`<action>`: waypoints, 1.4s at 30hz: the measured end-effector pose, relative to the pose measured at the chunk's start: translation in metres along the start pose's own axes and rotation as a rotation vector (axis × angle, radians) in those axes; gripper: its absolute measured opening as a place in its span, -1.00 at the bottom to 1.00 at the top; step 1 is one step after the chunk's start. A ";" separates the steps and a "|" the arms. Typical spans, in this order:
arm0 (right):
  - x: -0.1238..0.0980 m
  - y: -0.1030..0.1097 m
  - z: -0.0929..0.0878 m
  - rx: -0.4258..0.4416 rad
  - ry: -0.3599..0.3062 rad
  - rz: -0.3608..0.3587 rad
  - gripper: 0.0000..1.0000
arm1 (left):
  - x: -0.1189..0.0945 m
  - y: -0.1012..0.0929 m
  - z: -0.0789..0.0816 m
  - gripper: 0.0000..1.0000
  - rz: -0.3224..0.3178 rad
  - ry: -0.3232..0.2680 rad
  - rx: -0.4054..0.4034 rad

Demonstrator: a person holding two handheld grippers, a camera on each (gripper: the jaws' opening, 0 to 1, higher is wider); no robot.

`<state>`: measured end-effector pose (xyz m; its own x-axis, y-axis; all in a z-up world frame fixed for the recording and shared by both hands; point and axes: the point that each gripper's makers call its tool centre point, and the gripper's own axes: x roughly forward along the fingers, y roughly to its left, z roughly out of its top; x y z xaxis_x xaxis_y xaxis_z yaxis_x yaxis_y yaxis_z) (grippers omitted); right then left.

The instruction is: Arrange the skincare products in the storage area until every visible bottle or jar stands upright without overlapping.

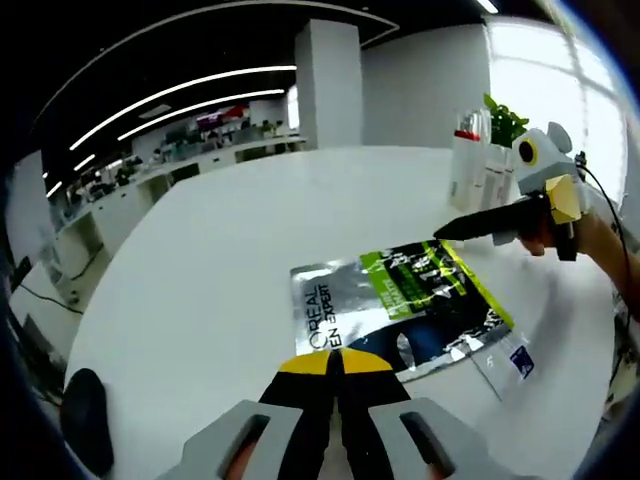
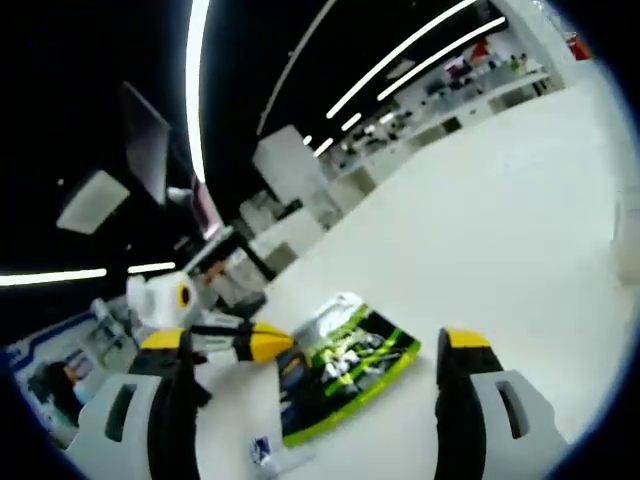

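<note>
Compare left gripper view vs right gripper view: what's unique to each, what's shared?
Left gripper view alone: upright white bottles with a green plant at the far table edge, a dark object at the near-left edge, and the left gripper with jaws together.

Right gripper view alone: the right gripper seen from behind, jaws wide apart.

Both: the L'Oreal sachet lying flat on the white table.

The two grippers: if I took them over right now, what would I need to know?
Left gripper: jaws shut at the silver-and-green sachet's near edge; whether they pinch it is unclear.
Right gripper: open, empty, hovering over the sachet.
The sachet lies flat on the white table. White bottles stand upright at the far edge, beside a plant.
Left: the sachet still isn't stood up or stowed.
</note>
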<state>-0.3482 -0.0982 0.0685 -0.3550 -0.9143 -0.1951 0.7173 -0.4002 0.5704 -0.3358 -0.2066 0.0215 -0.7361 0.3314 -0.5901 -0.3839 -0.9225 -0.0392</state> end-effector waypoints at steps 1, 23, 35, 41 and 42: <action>0.001 0.002 -0.003 0.011 0.007 0.006 0.98 | 0.000 0.001 0.000 -1.00 -0.002 0.001 -0.006; -0.009 0.005 0.010 0.222 0.057 0.055 0.07 | 0.011 -0.006 0.003 -1.00 -0.029 -0.031 0.059; 0.022 0.017 -0.030 0.136 0.296 -0.001 -0.75 | 0.014 -0.008 0.006 -1.00 -0.042 -0.071 0.048; 0.018 0.009 -0.036 0.127 0.305 -0.058 -1.00 | 0.014 -0.008 0.008 -0.98 -0.097 -0.087 -0.112; 0.017 0.011 -0.035 0.134 0.292 -0.046 -1.00 | 0.013 -0.006 0.010 -0.94 -0.098 -0.095 -0.129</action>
<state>-0.3255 -0.1202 0.0434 -0.1841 -0.8827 -0.4323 0.6126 -0.4470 0.6519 -0.3487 -0.1948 0.0218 -0.7502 0.4324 -0.5002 -0.3863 -0.9006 -0.1992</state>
